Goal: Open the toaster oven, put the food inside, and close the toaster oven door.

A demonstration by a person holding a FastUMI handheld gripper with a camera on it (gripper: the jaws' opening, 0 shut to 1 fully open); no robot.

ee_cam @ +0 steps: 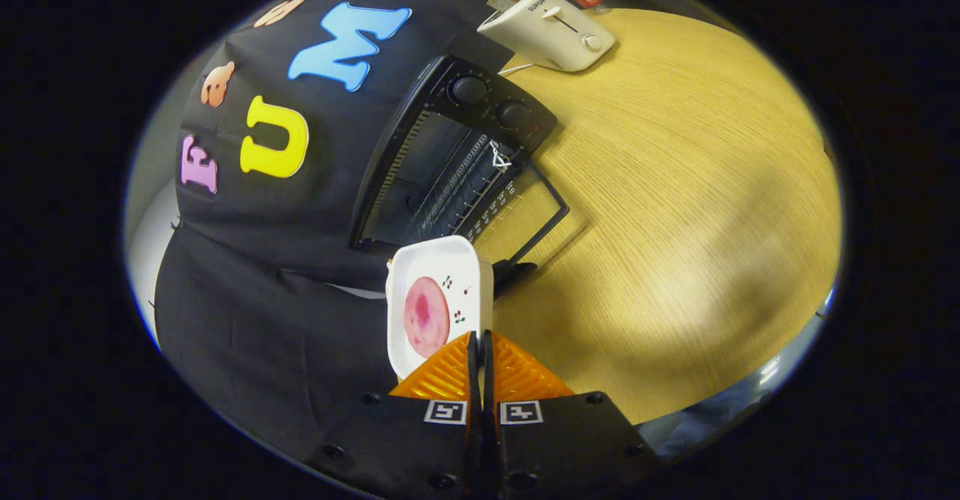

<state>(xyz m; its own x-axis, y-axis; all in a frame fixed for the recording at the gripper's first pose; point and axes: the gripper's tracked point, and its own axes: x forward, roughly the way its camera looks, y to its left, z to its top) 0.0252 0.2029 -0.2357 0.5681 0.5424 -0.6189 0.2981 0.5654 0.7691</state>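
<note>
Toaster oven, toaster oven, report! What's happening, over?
Gripper shut on white plate with pink food slice. Toaster oven door open, rack showing. Nothing between plate and oven. Over.

Ridged, wedge-shaped fingers are seen on the hand-held gripper [480,350], mounted to black blocks marked with two square black-and-white tags and dotted with screws.

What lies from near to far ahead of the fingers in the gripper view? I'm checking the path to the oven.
Fingers closed on the white plate's edge → white plate carrying a pink slice of food → open toaster oven door → toaster oven → white pop-up toaster.
</note>
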